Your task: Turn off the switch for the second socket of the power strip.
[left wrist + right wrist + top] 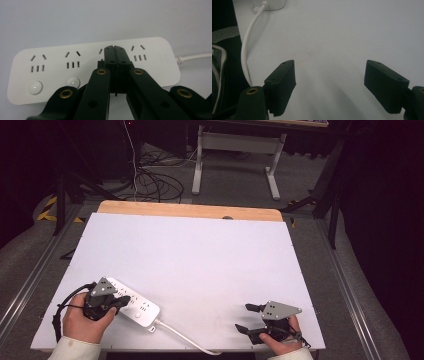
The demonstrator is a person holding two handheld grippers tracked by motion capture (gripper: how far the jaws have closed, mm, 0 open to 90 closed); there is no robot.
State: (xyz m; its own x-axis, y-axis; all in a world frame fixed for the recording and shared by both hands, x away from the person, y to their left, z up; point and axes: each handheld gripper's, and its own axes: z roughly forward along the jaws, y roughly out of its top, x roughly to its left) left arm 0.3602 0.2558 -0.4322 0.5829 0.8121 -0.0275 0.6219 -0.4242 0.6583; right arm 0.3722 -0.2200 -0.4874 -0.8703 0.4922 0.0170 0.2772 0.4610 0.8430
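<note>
A white power strip (139, 307) lies flat near the front left of the white table (200, 250), its cable (185, 340) running off the front edge. My left gripper (125, 299) is shut, with nothing between its jaws, and its tips rest over the strip's top. In the left gripper view the joined tips (115, 48) cover the third socket of the strip (155, 60); two round buttons (35, 87) show below the left sockets. My right gripper (246, 317) stands open at the front right, above bare table (332, 37). Its view shows the cable (245, 47) and the strip's end (272, 3).
A wooden board edge (190, 210) borders the table's far side. Beyond it are loose floor cables (155, 180) and the white legs of another table (272, 175). Metal rails (350, 285) run along both sides.
</note>
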